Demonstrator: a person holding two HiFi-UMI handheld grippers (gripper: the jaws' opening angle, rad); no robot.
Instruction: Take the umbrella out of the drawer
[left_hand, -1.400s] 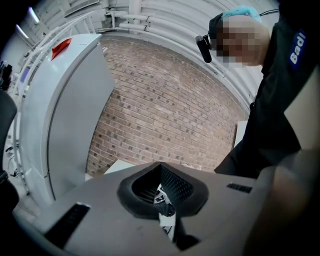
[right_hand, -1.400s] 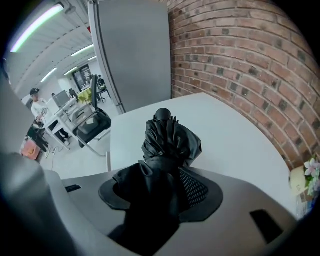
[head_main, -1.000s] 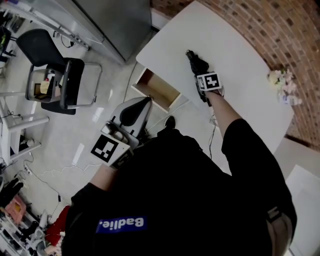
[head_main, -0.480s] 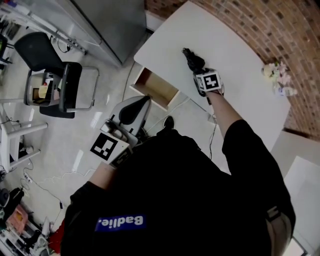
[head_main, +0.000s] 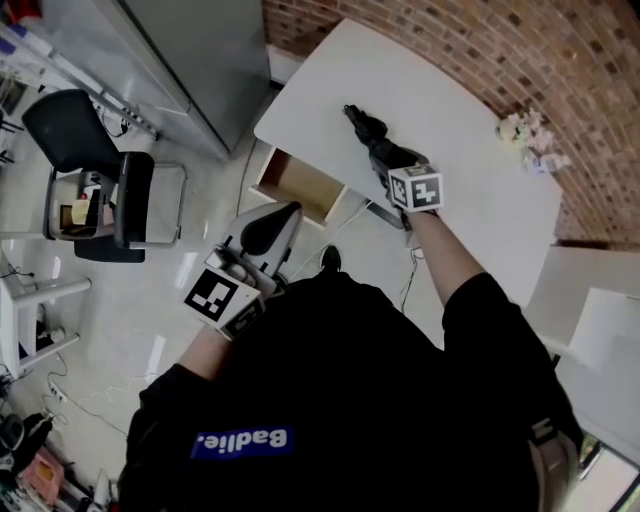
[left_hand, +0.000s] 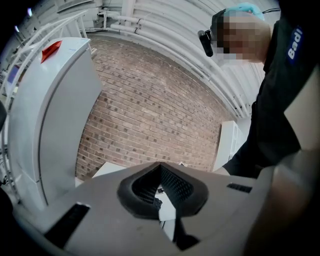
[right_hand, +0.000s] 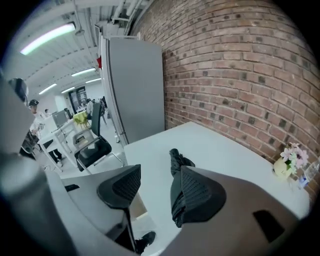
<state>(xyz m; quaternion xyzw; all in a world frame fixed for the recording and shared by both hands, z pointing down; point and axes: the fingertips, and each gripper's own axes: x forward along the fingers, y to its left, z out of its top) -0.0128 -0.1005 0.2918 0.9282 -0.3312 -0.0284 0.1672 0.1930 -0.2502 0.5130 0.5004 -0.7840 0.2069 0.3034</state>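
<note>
Brick wall (head_main: 480, 50) fills the upper right of the head view, with a white table (head_main: 470, 150) set below it. A folded black umbrella (head_main: 362, 124) is laid on that table, above and right of the open drawer (head_main: 300, 185), in which nothing is seen. Its long axis runs from upper left to lower right, in line with the right gripper (head_main: 385, 158) just at its lower end. The left gripper (head_main: 280, 220) is held well apart, lower left.

In the left gripper view, the pads are brought together on nothing, the wall behind.

In the right gripper view, the jaws have just been opening and are spread wide. The umbrella is seen through the gap, beside the right-hand pad, resting on the table and pressed by neither pad.
</note>
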